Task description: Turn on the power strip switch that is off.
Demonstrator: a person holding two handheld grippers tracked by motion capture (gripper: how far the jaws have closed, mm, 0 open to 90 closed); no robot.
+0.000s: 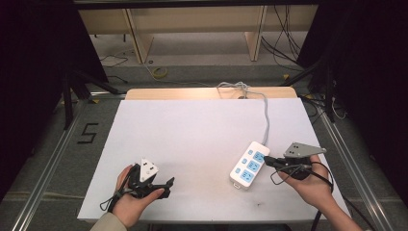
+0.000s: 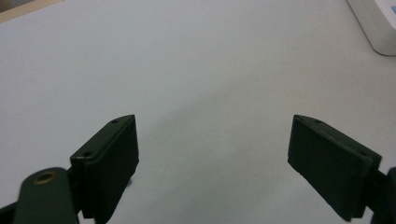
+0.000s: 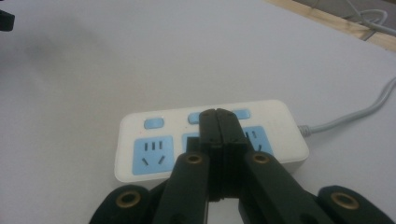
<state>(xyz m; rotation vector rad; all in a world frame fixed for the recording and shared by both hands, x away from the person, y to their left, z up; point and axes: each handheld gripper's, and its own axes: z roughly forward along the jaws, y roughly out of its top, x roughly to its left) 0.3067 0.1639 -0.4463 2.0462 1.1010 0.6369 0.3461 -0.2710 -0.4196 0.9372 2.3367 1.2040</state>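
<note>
A white power strip with three blue sockets and blue switches lies on the white table at the front right. My right gripper is shut with nothing between its jaws. In the right gripper view its tips sit over the middle socket and middle switch of the strip; I cannot tell whether they touch it. My left gripper rests at the front left, held in a hand. Its jaws stand wide open over bare table. A corner of the strip shows at the upper right of the left gripper view.
The strip's grey cable runs back to the table's far edge, where it bunches up. The same cable leaves the strip's right end in the right gripper view. Loose cables lie on the floor beyond the table.
</note>
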